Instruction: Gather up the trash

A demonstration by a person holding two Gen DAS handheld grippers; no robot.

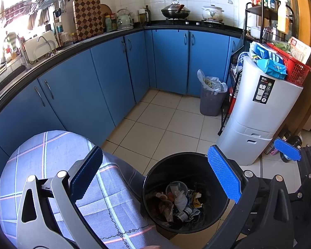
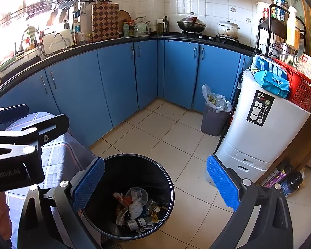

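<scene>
A black round bin (image 1: 155, 172) stands on the tiled floor next to a table with a checked cloth (image 1: 51, 166). It holds mixed trash (image 1: 180, 201): crumpled paper, wrappers, a small bottle and a clear cup. It also shows in the right wrist view (image 2: 168, 178) with the same trash (image 2: 136, 209). My left gripper (image 1: 155, 178) is open and empty, held above the bin. My right gripper (image 2: 155, 184) is open and empty, above the bin's right side. The left gripper's body (image 2: 20, 145) shows at the left of the right wrist view.
A grey bin with a white bag (image 1: 210, 97) stands by the blue cabinets (image 1: 83, 95). A tall white appliance (image 1: 259, 114) carries a red basket (image 1: 294, 66) and blue packs. A black rack (image 1: 265, 20) stands behind it. Bottles (image 2: 288, 178) lie on the floor at right.
</scene>
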